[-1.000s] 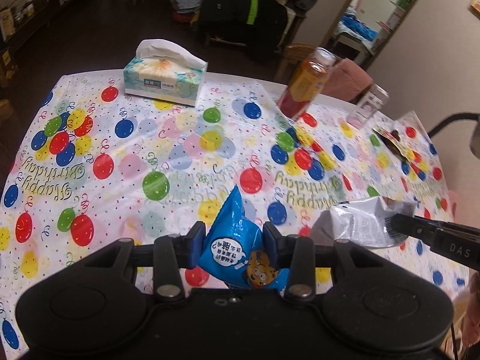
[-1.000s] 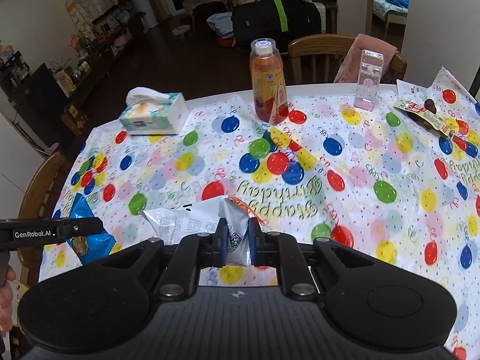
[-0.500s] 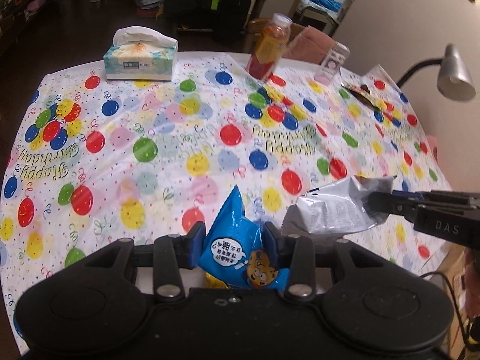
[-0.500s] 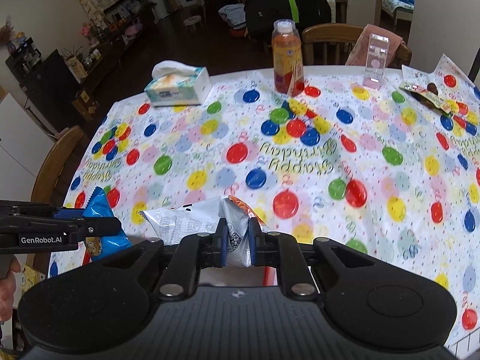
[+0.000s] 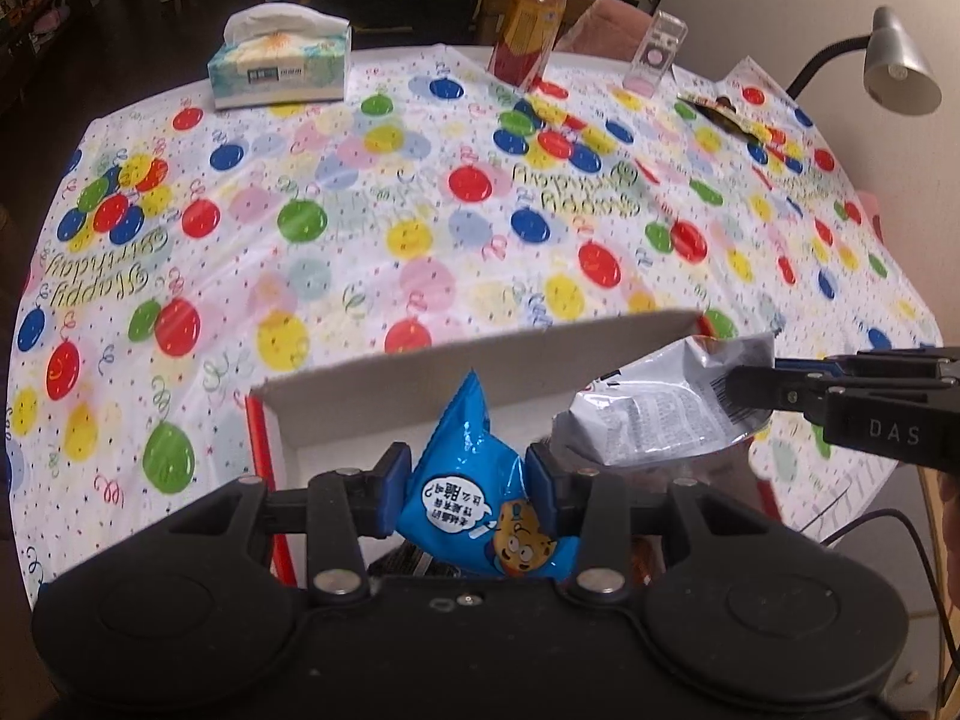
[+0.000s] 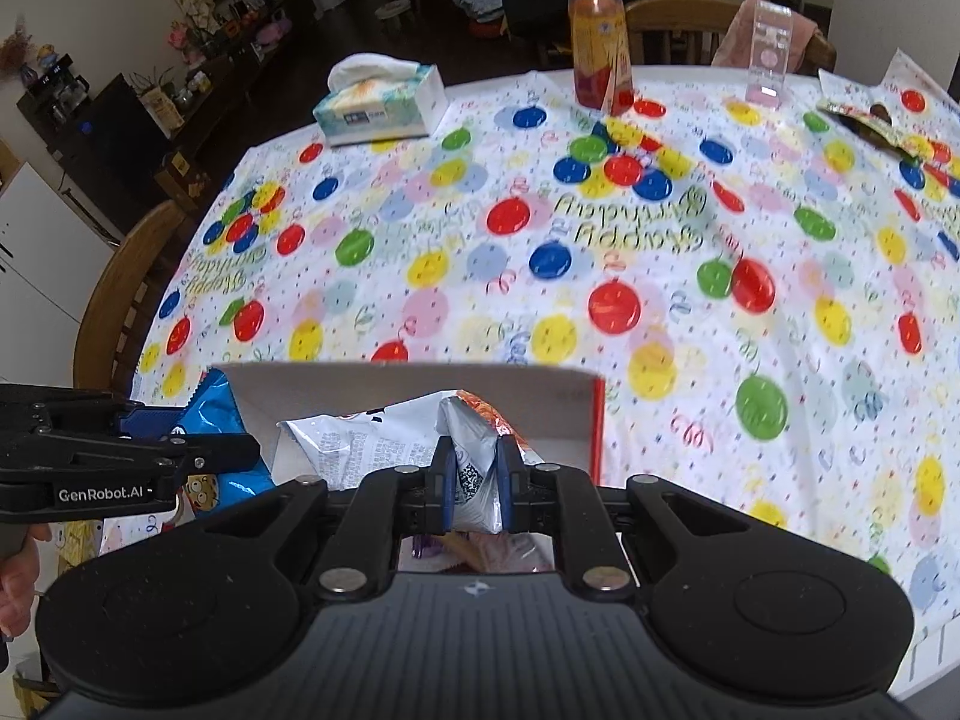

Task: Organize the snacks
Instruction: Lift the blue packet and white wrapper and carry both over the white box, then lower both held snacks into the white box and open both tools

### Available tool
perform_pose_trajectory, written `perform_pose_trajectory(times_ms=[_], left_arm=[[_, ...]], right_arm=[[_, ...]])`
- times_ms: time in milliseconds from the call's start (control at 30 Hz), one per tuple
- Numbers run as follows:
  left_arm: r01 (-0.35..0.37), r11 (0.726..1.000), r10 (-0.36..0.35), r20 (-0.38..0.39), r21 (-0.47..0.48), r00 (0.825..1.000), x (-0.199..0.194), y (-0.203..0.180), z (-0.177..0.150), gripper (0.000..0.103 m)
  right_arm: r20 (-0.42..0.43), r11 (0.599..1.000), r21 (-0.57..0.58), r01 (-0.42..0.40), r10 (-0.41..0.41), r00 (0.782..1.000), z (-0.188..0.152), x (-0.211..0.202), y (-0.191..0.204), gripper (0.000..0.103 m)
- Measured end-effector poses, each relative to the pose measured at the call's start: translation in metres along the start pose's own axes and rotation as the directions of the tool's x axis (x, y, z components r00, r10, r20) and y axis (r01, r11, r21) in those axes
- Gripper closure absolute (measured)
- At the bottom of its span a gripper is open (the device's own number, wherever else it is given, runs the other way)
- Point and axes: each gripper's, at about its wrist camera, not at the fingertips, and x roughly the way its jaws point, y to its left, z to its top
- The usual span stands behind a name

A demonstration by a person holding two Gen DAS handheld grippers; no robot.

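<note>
The left gripper (image 5: pixel 470 487) has its blue pads pinched on a blue snack packet (image 5: pixel 474 498) printed with a cartoon face, the packet's top corner poking up at twelve o'clock between the fingers. Off at its three o'clock, the right gripper (image 6: pixel 471 480) is clamped on the folded edge of a silver snack bag (image 6: pixel 384 450), crumpled, with small print and a square code showing on it. Both packets hang over an open cardboard box (image 5: pixel 480 372) with a white inside and a red outer side; its raised back wall stands at twelve o'clock just beyond both claws. Something lies in the bottom of the box, too hidden to make out.

Past the box the table is spread with a balloon-print birthday tablecloth (image 6: pixel 600 228). Out at eleven o'clock from the right claw sits a tissue box (image 6: pixel 381 105) near the far edge. At about one o'clock stands an orange drink bottle (image 6: pixel 600 42), upright, and further round toward two o'clock a small clear plastic stand (image 6: pixel 768 54). A flat wrapper (image 6: pixel 870 123) lies at the far right edge. From the left claw's side, a grey desk lamp (image 5: pixel 897 63) leans in at two o'clock. A wooden chair (image 6: pixel 120 300) stands at the table's left rim.
</note>
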Motion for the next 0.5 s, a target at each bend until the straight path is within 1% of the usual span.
perform_pose_trajectory(times_ms=[200, 500], left_arm=[[-0.002, 1.000, 0.003, -0.037, 0.026, 0.999, 0.009, 0.002, -0.018, 0.064], [-0.007, 0.997, 0.011, -0.065, 0.070, 0.998, 0.020, -0.003, -0.036, 0.064]], right_arm=[[-0.029, 0.999, 0.048, -0.009, 0.010, 1.000, -0.017, 0.016, 0.000, 0.090], [-0.071, 0.994, 0.102, -0.030, 0.037, 0.997, -0.037, 0.037, 0.004, 0.090]])
